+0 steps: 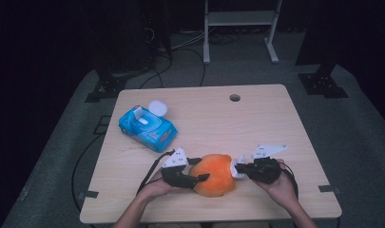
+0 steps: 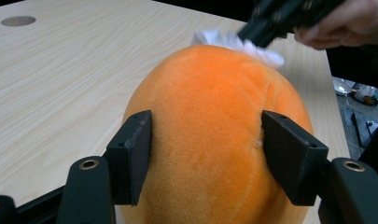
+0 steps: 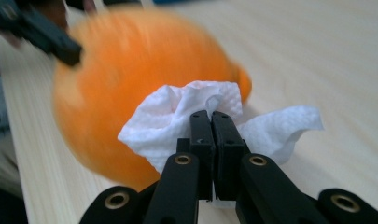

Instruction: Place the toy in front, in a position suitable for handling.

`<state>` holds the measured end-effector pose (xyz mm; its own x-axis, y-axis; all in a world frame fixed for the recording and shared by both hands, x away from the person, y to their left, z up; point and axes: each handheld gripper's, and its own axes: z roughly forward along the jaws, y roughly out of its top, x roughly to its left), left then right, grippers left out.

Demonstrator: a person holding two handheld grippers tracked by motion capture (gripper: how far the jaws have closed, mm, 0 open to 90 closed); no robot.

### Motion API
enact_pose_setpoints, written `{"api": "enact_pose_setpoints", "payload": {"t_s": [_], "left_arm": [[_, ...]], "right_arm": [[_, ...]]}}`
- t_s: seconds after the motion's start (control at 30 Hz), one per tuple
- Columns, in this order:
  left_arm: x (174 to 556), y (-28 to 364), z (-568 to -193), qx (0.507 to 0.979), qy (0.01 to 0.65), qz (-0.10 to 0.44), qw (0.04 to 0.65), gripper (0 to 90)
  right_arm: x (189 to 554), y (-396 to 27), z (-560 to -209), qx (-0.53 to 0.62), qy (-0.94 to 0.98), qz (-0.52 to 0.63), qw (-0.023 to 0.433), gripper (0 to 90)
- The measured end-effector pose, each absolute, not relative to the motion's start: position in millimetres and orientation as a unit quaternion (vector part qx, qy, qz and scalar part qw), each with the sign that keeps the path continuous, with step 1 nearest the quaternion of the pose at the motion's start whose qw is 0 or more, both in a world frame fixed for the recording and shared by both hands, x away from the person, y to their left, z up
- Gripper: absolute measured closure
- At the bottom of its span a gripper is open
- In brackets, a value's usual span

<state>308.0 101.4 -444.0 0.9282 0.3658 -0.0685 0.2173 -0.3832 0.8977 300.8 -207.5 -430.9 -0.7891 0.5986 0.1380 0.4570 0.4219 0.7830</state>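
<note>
An orange plush ball [image 1: 215,175] lies near the front edge of the wooden table [image 1: 256,118]. My left gripper [image 1: 199,170] is shut on its left side. In the left gripper view both pads [image 2: 135,154] press into the plush ball [image 2: 210,116]. From the right, my right gripper [image 1: 238,167] is shut on a crumpled white tissue [image 1: 236,167] that touches the ball's right side. In the right gripper view the jaws [image 3: 211,119] pinch the tissue [image 3: 172,123] against the blurred orange ball [image 3: 107,84]. The tissue [image 2: 238,44] lies on the ball's far side in the left gripper view.
A blue pack of wipes [image 1: 147,127] with its white lid [image 1: 158,108] flipped up lies at the table's left. A round cable hole [image 1: 235,98] is near the far edge. A metal stand [image 1: 240,28] and cables are on the floor beyond.
</note>
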Motion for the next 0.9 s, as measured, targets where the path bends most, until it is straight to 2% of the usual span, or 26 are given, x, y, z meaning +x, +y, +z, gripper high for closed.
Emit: {"api": "enact_pose_setpoints", "payload": {"t_s": [0.13,0.37,0.6,0.8,0.9], "left_arm": [[303.4,95.5,-442.4,0.832,0.161,0.08,0.524,35.5],[302.7,95.8,-441.9,0.833,0.159,0.08,0.524,35.3],[299.0,90.5,-439.9,0.837,0.147,0.087,0.52,35.0],[299.3,91.4,-440.4,0.836,0.148,0.086,0.521,34.9],[299.8,91.4,-440.4,0.836,0.149,0.084,0.521,34.9]], "right_arm": [[298.1,-200.4,-415.2,0.298,0.821,0.478,0.089,87.5],[300.3,-205.7,-427.2,0.313,0.83,0.455,0.08,87.5],[290.2,-193.7,-408.9,0.276,0.818,0.497,0.088,87.2],[293.2,-195.6,-416.0,0.283,0.831,0.469,0.101,87.3],[297.6,-200.8,-416.7,0.296,0.824,0.475,0.09,87.2]]}}
